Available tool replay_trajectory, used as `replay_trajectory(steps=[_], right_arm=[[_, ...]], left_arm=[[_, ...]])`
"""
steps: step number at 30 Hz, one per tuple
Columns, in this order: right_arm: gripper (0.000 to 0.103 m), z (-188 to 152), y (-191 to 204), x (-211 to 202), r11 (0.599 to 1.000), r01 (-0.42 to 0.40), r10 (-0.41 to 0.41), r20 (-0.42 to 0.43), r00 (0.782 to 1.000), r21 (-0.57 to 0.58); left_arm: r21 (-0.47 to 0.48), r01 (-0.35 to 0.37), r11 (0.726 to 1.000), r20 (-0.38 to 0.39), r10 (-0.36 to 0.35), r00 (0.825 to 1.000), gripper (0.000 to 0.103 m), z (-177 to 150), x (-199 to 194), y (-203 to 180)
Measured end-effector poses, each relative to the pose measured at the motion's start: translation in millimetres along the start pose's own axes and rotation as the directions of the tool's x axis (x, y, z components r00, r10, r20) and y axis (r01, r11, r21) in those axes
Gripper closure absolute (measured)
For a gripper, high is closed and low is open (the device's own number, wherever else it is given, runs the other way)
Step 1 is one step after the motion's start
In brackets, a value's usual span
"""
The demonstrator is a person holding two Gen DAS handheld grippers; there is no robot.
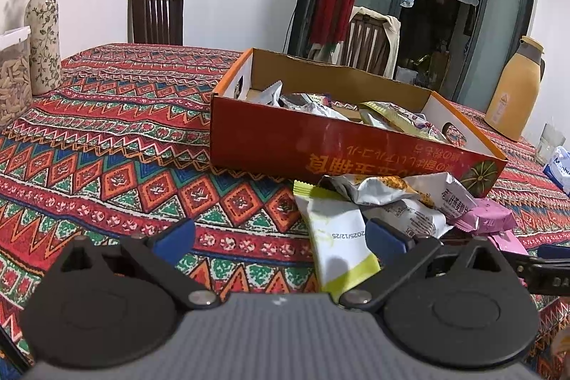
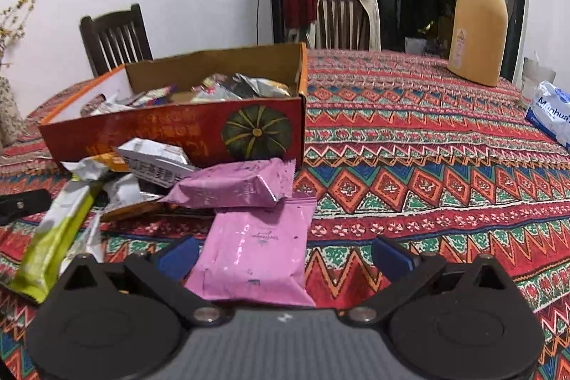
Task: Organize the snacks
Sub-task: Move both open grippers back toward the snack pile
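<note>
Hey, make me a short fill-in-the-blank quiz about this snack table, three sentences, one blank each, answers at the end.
1. The picture printed on the front wall of the red cardboard box shows a green ____.
2. The two snack packets lying nearest the open right gripper, the flat pink packet and the pink packet behind it, lie ____ the box.
3. The tall yellow thermos jug stands on the patterned ____.

Answers: pumpkin; outside; tablecloth
</note>
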State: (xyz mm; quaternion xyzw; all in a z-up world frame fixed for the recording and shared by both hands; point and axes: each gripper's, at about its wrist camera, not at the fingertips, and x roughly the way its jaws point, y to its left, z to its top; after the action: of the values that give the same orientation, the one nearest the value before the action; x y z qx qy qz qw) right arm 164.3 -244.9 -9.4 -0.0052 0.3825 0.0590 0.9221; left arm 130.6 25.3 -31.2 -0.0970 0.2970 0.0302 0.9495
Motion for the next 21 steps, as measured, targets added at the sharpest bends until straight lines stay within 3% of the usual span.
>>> replay_trajectory(steps=[4, 11, 18, 20, 21], right_arm=[[0.000, 1.5, 1.0, 12.9, 1.000, 0.010, -0.011, -0.051, 0.999, -0.015], [0.000, -0.6, 4.7, 16.3, 0.999, 0.030, -0.031, -0.025, 0.999, -0.022], [0.000, 0.9, 5.9, 16.9, 0.999, -0.017, 0.015, -0.028, 0.999, -0.051], [0.007, -0.2, 6.7, 14.3, 0.998, -0.022, 0.021, -0.011, 1.000, -0.055], [0.016, -1.0, 6.8, 12.3, 0.998, -0.026, 0.026, -0.002, 1.000, -0.057]], left_arm=[[-0.010, 0.004, 1.000, -0.009, -0.005, 1.000, 0.000, 0.6, 2.0, 1.3], [-0.028, 0.015, 0.999, -0.026, -0.016, 1.000, 0.000, 1.1, 5.2, 3.7], [-0.026, 0.016, 1.000, -0.025, -0.017, 1.000, 0.000, 0.6, 5.5, 2.7], [-0.026, 0.016, 1.000, -0.024, -0.016, 1.000, 0.000, 0.5, 5.0, 2.7], [-0.025, 0.015, 1.000, -0.024, -0.016, 1.000, 0.000, 0.5, 4.9, 2.5]])
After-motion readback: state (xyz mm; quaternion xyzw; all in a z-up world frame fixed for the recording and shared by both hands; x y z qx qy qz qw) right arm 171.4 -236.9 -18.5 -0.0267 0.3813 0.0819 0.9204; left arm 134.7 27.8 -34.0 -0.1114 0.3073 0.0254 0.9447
